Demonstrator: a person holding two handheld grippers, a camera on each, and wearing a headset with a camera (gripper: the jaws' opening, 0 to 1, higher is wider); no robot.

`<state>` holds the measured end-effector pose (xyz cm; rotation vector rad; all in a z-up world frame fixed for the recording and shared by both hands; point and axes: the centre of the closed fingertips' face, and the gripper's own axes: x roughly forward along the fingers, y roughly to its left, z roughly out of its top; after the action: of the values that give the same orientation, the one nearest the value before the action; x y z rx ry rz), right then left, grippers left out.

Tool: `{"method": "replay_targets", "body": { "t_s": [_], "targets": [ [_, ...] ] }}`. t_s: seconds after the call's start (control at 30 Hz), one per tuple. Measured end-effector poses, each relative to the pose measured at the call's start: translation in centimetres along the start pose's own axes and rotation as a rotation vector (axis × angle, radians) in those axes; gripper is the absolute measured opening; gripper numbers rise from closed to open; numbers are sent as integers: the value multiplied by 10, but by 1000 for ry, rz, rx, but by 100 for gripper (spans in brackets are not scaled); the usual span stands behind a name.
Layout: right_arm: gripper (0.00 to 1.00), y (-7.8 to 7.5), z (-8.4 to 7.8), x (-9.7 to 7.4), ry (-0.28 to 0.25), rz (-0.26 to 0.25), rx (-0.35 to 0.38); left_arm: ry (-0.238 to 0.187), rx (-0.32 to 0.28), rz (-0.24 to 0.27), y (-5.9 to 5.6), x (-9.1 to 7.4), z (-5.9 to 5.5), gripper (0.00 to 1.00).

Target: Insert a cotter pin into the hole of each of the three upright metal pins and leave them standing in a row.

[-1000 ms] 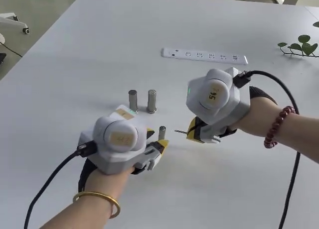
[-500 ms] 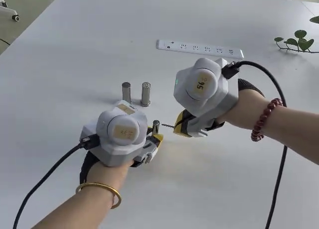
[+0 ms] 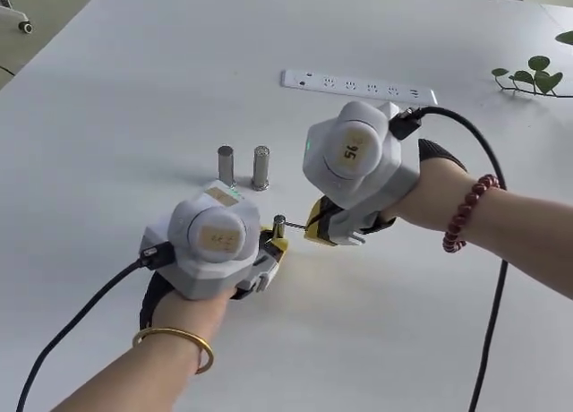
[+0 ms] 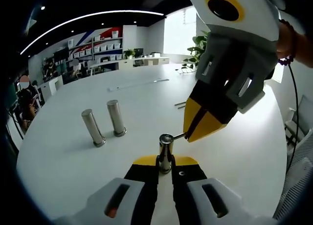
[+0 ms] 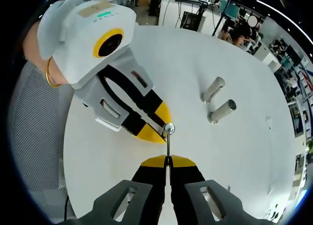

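Note:
My left gripper (image 3: pixel 271 244) (image 4: pixel 165 162) is shut on an upright metal pin (image 4: pixel 166 151) (image 3: pixel 278 224) (image 5: pixel 168 128) standing on the white table. My right gripper (image 3: pixel 312 228) (image 5: pixel 167 162) is shut on a thin cotter pin (image 5: pixel 167 146) (image 3: pixel 295 224), and its tip meets the head of that held pin from the right. Two more metal pins (image 3: pixel 226 165) (image 3: pixel 260 167) stand upright side by side behind, also in the left gripper view as pins (image 4: pixel 92 127) (image 4: pixel 116 118); in the right gripper view they show as pins (image 5: pixel 213 89) (image 5: pixel 222 111).
A white power strip (image 3: pixel 358 86) lies far back on the table (image 3: pixel 134 90). A green plant sprig (image 3: pixel 528 76) rests at the right edge. Black cables (image 3: pixel 488 251) trail from both grippers. Office desks and people show in the background.
My right gripper has carried the cotter pin leftward until its tip reaches the head of the held metal pin. The left gripper has stayed on the pin. The head camera has shifted.

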<state>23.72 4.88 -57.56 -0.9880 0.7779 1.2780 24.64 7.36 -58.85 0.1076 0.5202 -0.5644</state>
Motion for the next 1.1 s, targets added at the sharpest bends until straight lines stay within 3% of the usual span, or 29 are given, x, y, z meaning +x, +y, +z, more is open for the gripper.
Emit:
{"method": "replay_targets", "body": {
  "t_s": [0.23,0.47,0.57,0.83,1.1],
  "targets": [
    [0,0,4,-1,21,-14,-39,-14,-23,7,2,0,-1,7],
    [0,-2,3,-4,47,-39,-95,-19,-6,7,1,1,-1,7],
    [0,-1,8,-5,8,-28,-96,-20,7,5,-1,1,-1,7],
    [0,-2,8,-4,11,-33,-123,-21,10,10,-1,1,-1,7],
    [0,-2,9,-2,-25,-23,-89,-21,21,19,-1,3,0,7]
  ]
}}
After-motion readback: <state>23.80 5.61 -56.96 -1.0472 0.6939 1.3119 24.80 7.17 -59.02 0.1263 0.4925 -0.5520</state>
